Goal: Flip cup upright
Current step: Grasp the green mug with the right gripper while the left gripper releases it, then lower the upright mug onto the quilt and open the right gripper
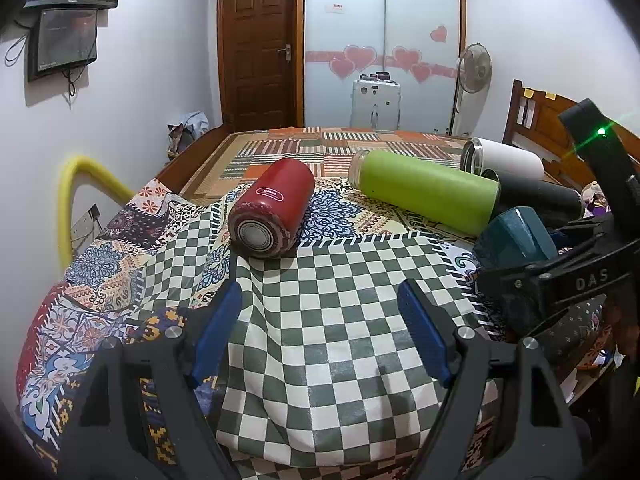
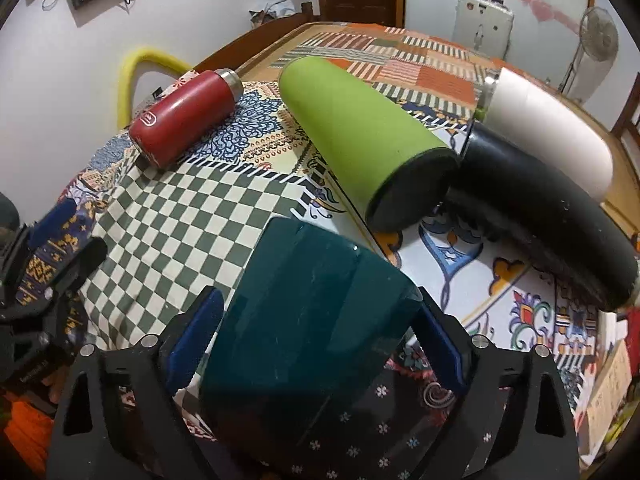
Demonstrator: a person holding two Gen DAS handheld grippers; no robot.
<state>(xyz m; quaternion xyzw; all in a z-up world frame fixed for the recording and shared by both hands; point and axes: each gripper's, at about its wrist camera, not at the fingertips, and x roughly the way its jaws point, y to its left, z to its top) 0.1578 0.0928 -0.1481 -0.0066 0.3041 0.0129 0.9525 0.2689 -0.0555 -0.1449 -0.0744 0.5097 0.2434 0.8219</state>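
- The right gripper (image 2: 318, 332) clamps the teal cup (image 2: 304, 320) between its blue pads, above the checkered cloth (image 2: 192, 216).
- The left gripper (image 1: 320, 320) hangs wide apart, holding nothing.
- 4 flasks lie on their sides: red (image 1: 272, 208), green (image 1: 424, 192), black (image 2: 540, 216), white (image 2: 548, 124).

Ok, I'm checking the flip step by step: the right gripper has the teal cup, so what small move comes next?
Probably rotate the wrist to bring the teal cup upright. The right gripper has its pads against both sides of it, and the checkered cloth ahead offers a spot to set it.
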